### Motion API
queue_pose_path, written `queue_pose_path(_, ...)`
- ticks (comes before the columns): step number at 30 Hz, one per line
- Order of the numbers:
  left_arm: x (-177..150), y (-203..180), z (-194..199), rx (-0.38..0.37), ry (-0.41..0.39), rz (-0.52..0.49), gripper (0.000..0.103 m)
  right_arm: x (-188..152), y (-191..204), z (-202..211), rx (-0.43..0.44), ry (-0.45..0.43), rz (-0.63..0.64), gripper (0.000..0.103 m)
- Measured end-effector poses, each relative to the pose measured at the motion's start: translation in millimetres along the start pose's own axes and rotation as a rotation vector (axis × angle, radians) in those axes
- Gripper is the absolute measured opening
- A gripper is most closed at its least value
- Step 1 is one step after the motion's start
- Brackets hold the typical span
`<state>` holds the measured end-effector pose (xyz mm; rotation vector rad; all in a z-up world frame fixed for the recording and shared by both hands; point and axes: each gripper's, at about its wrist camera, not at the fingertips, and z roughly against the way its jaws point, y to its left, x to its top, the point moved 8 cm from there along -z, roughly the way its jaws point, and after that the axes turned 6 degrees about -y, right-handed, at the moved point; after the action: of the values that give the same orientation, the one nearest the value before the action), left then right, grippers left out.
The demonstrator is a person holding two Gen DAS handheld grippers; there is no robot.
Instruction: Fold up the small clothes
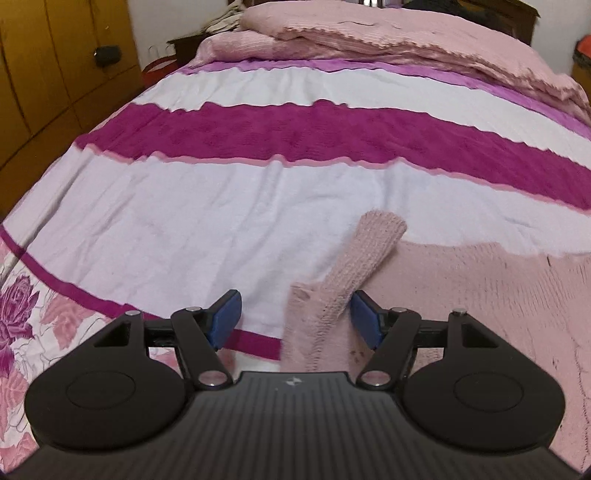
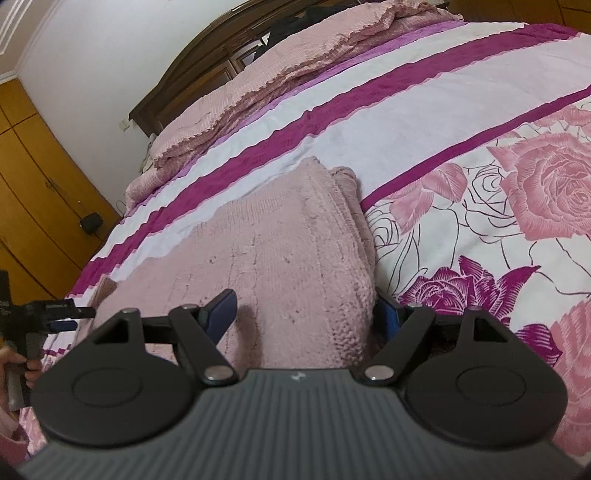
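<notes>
A pale pink knitted sweater (image 2: 280,258) lies flat on the bed. Its sleeve (image 1: 364,254) points up and away in the left wrist view, and its body (image 1: 480,295) spreads to the right. My left gripper (image 1: 295,319) is open, its blue pads (image 1: 225,317) on either side of the sweater's left corner at the sleeve's base. My right gripper (image 2: 306,314) is open and straddles the sweater's right folded edge, with the right pad (image 2: 389,314) partly hidden behind the knit. The left gripper also shows at the far left of the right wrist view (image 2: 55,314).
The bedspread (image 1: 221,206) has white and magenta stripes and pink roses (image 2: 546,192). Pink pillows (image 1: 369,33) lie at the head, against a dark wooden headboard (image 2: 207,62). Wooden wardrobes (image 1: 44,74) stand on the left. A hand (image 2: 14,365) holds the left gripper.
</notes>
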<state>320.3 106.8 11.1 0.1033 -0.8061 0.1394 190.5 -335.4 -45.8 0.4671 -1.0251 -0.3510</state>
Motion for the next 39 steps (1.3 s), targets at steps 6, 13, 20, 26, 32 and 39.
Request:
queue_pose_path(6,-5,13,9,0.017,0.030,0.017,0.073,0,-1,1,0.008,-0.004,-0.018,0.078)
queue_pose_path(13,-15,10,34,-0.015,0.061,0.019,0.073,-1,1,1,0.022,0.011,-0.035,0.079)
queue_pose_path(20,-36,-5,67,-0.048,0.079,-0.006,0.073,0,1,-1,0.058,0.015,-0.099,0.078)
queue_pose_path(26,-47,-11,85,-0.064,0.084,-0.017,0.073,1,-4,1,0.071,0.014,-0.154,0.063)
queue_pose_path(32,-53,-14,93,-0.078,0.090,-0.028,0.073,1,-18,4,0.108,0.026,-0.277,0.031)
queue_pose_path(39,-60,-12,91,-0.084,0.108,-0.023,0.073,1,-21,1,0.096,0.015,-0.350,0.036)
